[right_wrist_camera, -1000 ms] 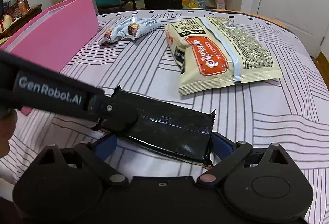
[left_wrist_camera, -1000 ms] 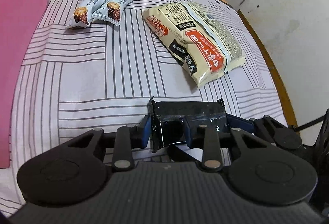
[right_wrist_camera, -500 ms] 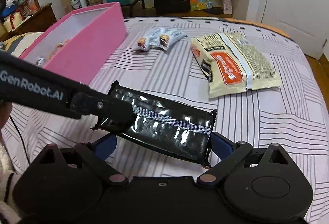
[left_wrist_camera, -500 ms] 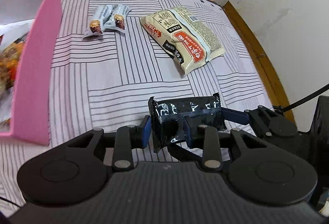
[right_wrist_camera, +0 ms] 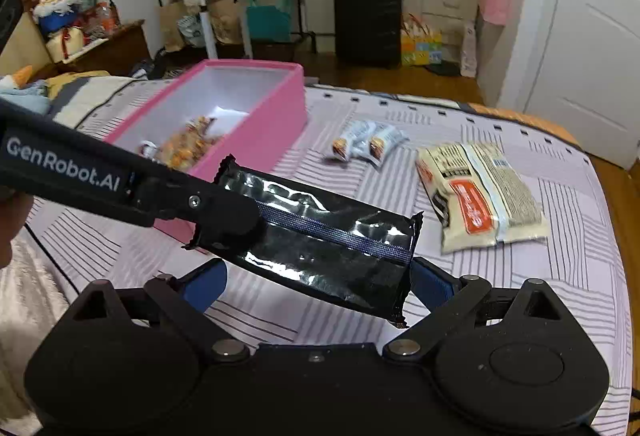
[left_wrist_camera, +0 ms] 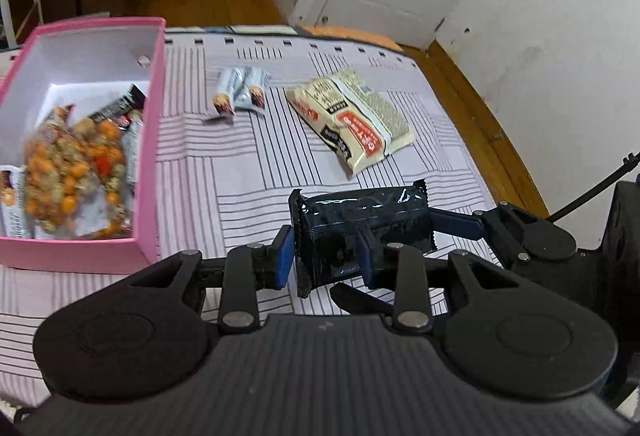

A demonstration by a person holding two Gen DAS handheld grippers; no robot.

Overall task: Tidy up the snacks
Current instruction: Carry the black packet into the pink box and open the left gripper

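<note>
A glossy black snack packet [left_wrist_camera: 360, 212] hangs above the striped bed. My left gripper [left_wrist_camera: 324, 256] is shut on its left end, blue pads pinching the wrapper. In the right wrist view the packet [right_wrist_camera: 320, 248] lies slantwise across my right gripper [right_wrist_camera: 320, 282]. Those jaws stand wide: the right pad meets the packet's end seal and the left pad sits under its edge. The left gripper's finger [right_wrist_camera: 224, 212] covers the packet's left end there. An open pink box [left_wrist_camera: 148, 140] holding several snacks stands to the left on the bed.
Two small silver snack bars [left_wrist_camera: 240, 96] and a beige noodle bag [left_wrist_camera: 352, 124] lie on the bedspread beyond the packet. The bed's right edge drops to a wooden floor by a white wall. A black suitcase [right_wrist_camera: 368, 20] and shelves stand far behind.
Both grippers have risen together with the black packet, lifting it off the bedspread. The pink box's inside and its snacks have come into view on the left.
</note>
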